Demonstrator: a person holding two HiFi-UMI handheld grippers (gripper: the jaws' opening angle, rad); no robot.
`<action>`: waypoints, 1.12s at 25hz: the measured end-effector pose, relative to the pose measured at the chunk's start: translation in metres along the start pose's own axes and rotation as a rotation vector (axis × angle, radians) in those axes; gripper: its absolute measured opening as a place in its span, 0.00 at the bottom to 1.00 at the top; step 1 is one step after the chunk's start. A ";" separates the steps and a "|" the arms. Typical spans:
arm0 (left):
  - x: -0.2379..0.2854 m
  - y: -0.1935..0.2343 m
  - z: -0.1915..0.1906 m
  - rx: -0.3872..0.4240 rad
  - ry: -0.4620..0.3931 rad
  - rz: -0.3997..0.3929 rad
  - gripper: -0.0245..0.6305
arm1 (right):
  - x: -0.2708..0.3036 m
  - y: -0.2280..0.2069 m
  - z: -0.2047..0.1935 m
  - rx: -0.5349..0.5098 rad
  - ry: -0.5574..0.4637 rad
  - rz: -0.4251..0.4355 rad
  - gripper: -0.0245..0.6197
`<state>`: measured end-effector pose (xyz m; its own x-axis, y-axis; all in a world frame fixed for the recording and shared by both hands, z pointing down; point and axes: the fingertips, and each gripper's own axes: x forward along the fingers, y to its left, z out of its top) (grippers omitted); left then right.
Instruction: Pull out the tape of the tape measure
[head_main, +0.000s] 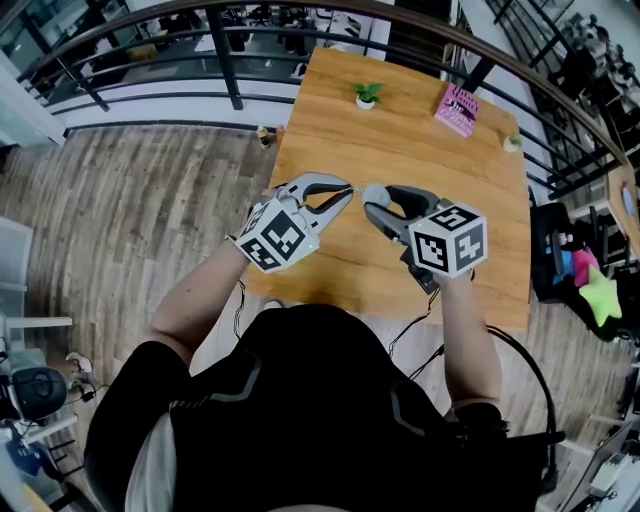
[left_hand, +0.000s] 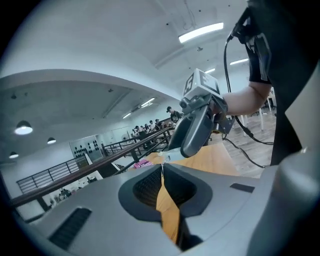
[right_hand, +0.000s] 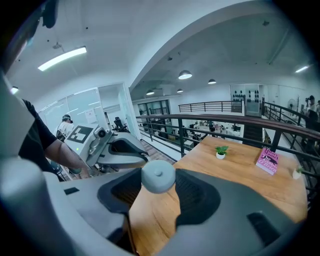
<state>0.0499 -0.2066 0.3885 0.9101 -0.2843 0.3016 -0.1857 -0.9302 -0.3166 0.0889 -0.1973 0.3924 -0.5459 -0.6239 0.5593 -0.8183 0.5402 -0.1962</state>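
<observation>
R gripper holds the small round pale-grey tape measure over the light wooden table, jaws approx. mid-open and clamped on its case. I read that as the anchor so the other side can draw. L gripper sits nose to nose with it, jaws closed to almost nothing on what looks like the thin pale tape tip; tape prob. not drawn out yet.

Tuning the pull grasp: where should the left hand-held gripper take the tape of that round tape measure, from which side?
Pinch the tape end at the case rim, coming from the left in the head view. The right hand-held gripper clamps the round case across its width, so only that edge is free. The left hand-held gripper looks shut on it.
</observation>
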 end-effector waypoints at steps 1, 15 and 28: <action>-0.004 0.005 0.000 -0.044 -0.004 0.004 0.10 | -0.001 -0.002 -0.001 0.000 0.000 -0.005 0.37; -0.042 0.034 -0.007 -0.278 0.028 0.047 0.10 | -0.020 -0.014 -0.005 0.038 -0.029 0.001 0.37; -0.061 0.046 -0.016 -0.359 0.032 0.093 0.09 | -0.035 -0.022 -0.012 0.081 -0.046 -0.001 0.37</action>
<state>-0.0197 -0.2355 0.3702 0.8721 -0.3730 0.3166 -0.3902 -0.9207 -0.0099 0.1277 -0.1804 0.3871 -0.5513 -0.6508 0.5220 -0.8297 0.4931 -0.2615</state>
